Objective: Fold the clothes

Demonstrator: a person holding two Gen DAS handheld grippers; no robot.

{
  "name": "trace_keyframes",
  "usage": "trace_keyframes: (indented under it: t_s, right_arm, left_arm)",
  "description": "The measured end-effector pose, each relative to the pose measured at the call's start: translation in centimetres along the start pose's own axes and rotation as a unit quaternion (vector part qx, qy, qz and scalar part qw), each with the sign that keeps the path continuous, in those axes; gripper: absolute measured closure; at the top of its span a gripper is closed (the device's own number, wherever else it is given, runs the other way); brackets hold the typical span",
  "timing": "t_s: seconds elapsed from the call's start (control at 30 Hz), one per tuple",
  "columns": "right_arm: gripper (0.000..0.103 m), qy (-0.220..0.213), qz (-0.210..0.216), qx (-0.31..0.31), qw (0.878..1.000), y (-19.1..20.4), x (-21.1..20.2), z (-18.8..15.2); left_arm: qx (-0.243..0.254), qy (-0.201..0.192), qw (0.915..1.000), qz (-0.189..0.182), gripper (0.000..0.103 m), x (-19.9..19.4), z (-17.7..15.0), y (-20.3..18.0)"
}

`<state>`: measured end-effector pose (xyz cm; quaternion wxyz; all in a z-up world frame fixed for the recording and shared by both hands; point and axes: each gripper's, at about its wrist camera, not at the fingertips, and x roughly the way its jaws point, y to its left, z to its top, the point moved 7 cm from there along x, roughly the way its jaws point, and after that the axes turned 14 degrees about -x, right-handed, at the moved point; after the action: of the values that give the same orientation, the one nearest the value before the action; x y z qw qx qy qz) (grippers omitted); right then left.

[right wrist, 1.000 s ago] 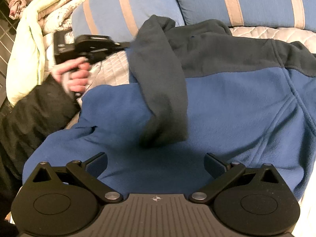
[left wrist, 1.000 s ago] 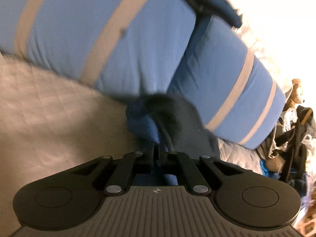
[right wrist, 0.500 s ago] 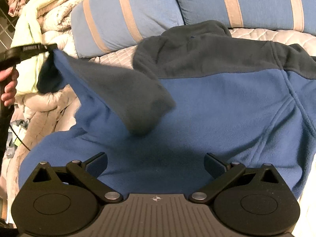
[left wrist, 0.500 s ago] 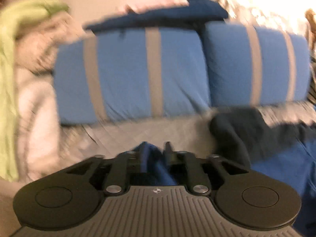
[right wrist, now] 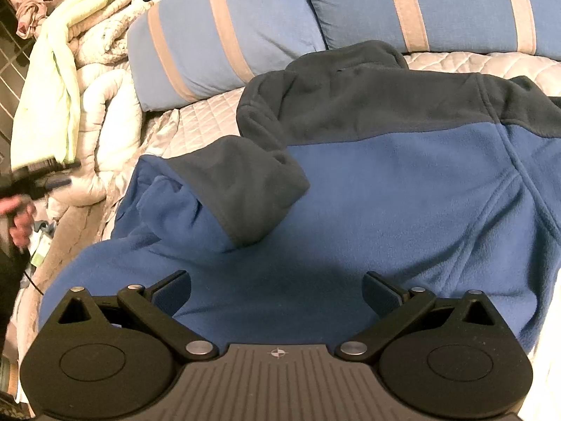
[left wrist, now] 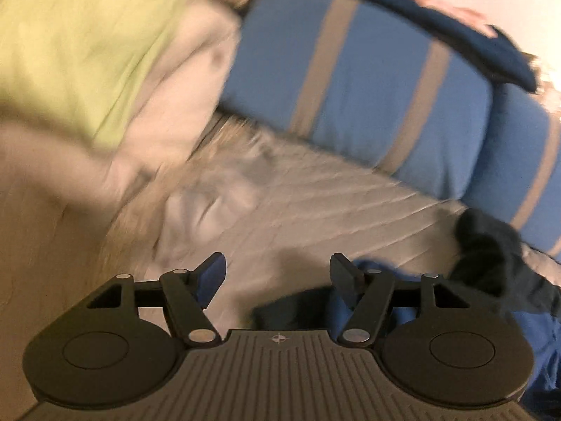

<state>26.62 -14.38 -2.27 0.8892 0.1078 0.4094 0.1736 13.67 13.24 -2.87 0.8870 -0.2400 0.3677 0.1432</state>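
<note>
A blue and dark grey fleece jacket [right wrist: 403,189] lies spread on the quilted bed. Its left sleeve [right wrist: 224,189] lies bunched on the jacket's left side. My right gripper [right wrist: 277,291] is open and empty, hovering just above the jacket's blue lower part. My left gripper [left wrist: 277,273] is open and empty, over the bed to the left of the jacket. It also shows at the left edge of the right wrist view [right wrist: 42,175]. In the blurred left wrist view the jacket [left wrist: 491,273] shows at the lower right.
Two blue pillows with tan stripes [right wrist: 224,35] lie at the head of the bed [right wrist: 196,119]. A pile of white and pale green bedding [right wrist: 70,80] sits to the left. A dark blue garment [left wrist: 455,42] lies on top of the pillows.
My left gripper has opened and let go of the sleeve, which dropped onto the jacket's left side. The left gripper pulled away to the left. My right gripper has not moved.
</note>
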Motion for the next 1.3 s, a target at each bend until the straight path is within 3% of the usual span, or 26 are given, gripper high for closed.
trace_keyframes:
  t_s: [0.2, 0.4, 0.43, 0.5, 0.57, 0.6, 0.7, 0.87, 1.03, 1.13, 1.2, 1.3]
  right_arm:
    - [0.000, 0.002, -0.005, -0.001, 1.000, 0.1, 0.1, 0.0]
    - [0.000, 0.003, -0.011, -0.002, 1.000, 0.2, 0.2, 0.0]
    - [0.000, 0.004, -0.012, -0.003, 1.000, 0.2, 0.2, 0.0]
    - [0.000, 0.006, -0.013, -0.003, 1.000, 0.2, 0.3, 0.0]
    - [0.000, 0.008, -0.014, -0.003, 1.000, 0.2, 0.4, 0.0]
    - [0.000, 0.009, -0.015, -0.003, 1.000, 0.2, 0.4, 0.1]
    - [0.000, 0.011, -0.017, -0.003, 1.000, 0.2, 0.5, 0.1]
    - [0.000, 0.016, -0.021, -0.007, 1.000, 0.3, 0.6, 0.0]
    - [0.000, 0.021, -0.022, -0.008, 1.000, 0.2, 0.8, 0.1]
    - [0.000, 0.024, -0.024, -0.011, 0.999, 0.2, 0.9, 0.0]
    - [0.000, 0.025, -0.024, -0.012, 0.999, 0.2, 0.9, 0.0]
    - [0.000, 0.027, -0.024, -0.013, 0.999, 0.2, 0.9, -0.1]
  left_arm:
    - [-0.111, 0.079, 0.9898, -0.041, 0.038, 4.1, -3.1, 4.3]
    - [-0.222, 0.142, 0.9603, -0.093, 0.042, 7.7, -5.6, 7.0]
    - [-0.240, 0.152, 0.9535, -0.101, 0.047, 8.3, -6.0, 7.5]
    - [-0.262, 0.175, 0.9402, -0.129, 0.090, 8.9, -6.3, 7.4]
    - [-0.263, 0.183, 0.9357, -0.148, 0.094, 8.9, -6.1, 6.8]
    - [-0.252, 0.178, 0.9391, -0.151, 0.095, 8.6, -5.8, 6.5]
    - [-0.194, 0.139, 0.9599, -0.147, 0.096, 7.0, -4.0, 5.6]
    - [-0.076, 0.024, 0.9891, -0.124, 0.097, 1.5, 1.9, 4.9]
    - [0.032, -0.064, 0.9951, -0.068, 0.096, -3.9, 6.4, 6.1]
    - [0.077, -0.071, 0.9945, 0.000, 0.095, -3.8, 6.3, 8.0]
    - [0.082, -0.045, 0.9947, 0.042, 0.091, -1.6, 5.0, 10.1]
    - [0.065, 0.023, 0.9948, 0.075, 0.090, 1.9, 2.4, 12.9]
